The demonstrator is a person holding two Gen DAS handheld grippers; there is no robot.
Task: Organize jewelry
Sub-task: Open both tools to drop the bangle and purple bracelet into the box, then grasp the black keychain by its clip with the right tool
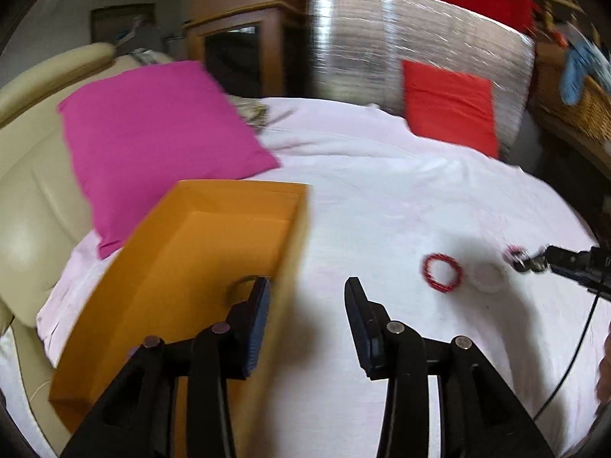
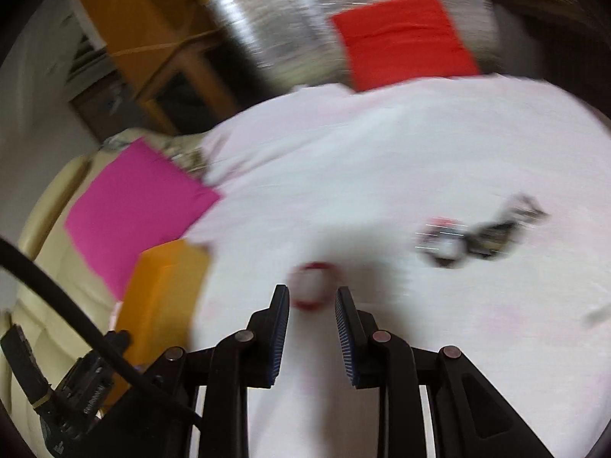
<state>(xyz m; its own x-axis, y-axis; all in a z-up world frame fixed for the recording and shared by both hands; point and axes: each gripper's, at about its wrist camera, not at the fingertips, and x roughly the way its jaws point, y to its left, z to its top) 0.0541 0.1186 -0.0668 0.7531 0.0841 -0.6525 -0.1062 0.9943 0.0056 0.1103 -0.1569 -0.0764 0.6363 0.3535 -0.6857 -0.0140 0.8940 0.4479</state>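
An open orange box (image 1: 214,236) sits on the white cloth at the left, with a pale ring (image 1: 240,284) lying inside it. My left gripper (image 1: 309,286) is open and straddles the box's right wall, one finger over the inside and one over the cloth. A red bracelet (image 1: 443,271) lies to the right beside a small white round piece (image 1: 487,276). My right gripper (image 2: 311,292) is open, with that red bracelet (image 2: 309,305) just ahead of its tips and nothing between the pads. A blurred heap of dark and silver jewelry (image 2: 477,233) lies further right.
A magenta pillow (image 1: 152,141) lies behind the box and a red pillow (image 1: 450,107) at the far edge of the white cloth (image 1: 382,198). A cream sofa arm (image 1: 30,198) is at the left. A dark object with a cable (image 1: 573,263) reaches in from the right.
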